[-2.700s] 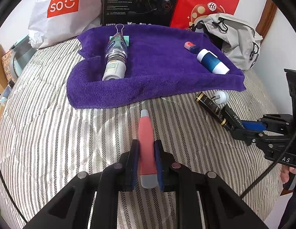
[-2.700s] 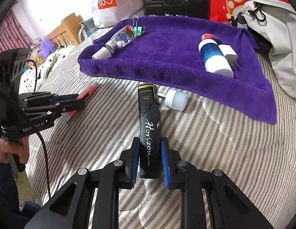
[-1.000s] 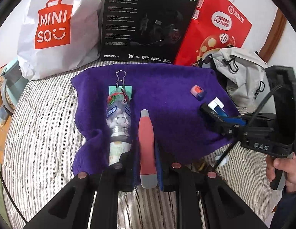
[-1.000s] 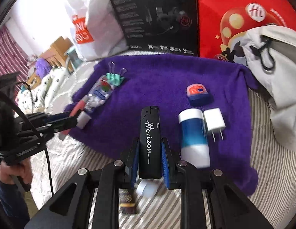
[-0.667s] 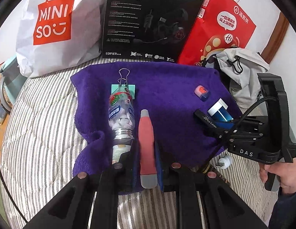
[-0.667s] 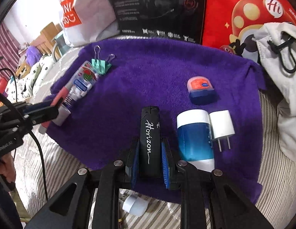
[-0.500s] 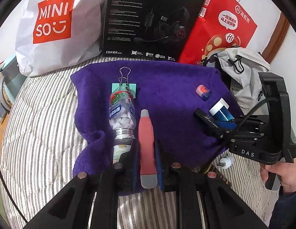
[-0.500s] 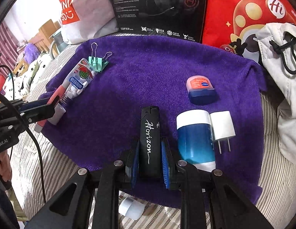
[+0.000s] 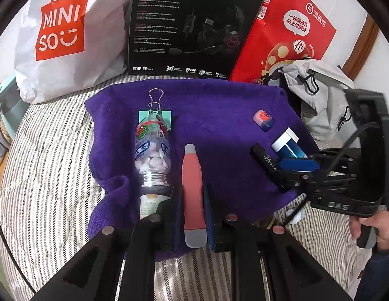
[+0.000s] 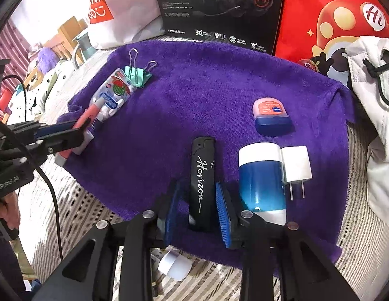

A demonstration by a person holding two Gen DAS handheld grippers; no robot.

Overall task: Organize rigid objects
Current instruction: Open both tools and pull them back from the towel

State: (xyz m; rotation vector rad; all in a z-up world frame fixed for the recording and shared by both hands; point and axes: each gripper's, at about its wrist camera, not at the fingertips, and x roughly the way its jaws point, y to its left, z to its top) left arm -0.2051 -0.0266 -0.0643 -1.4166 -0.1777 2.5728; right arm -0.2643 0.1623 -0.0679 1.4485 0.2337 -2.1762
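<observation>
Left gripper [image 9: 194, 215] is clamped on the red pen-shaped tool [image 9: 192, 188], held low over the near edge of the purple towel [image 9: 219, 115], just right of the candy bottle [image 9: 153, 150]. Right gripper [image 10: 197, 210]: jaws opening, gaps visible on both sides of the black lighter [image 10: 202, 175], which lies on the towel between the pads. Just right of it lie the blue-and-white cylinder [image 10: 261, 178] and white charger plug [image 10: 296, 164]. Farther: lip balm tin [image 10: 271, 116], teal binder clip [image 10: 136, 74]. Towel sits on the striped bed [image 9: 51, 163].
</observation>
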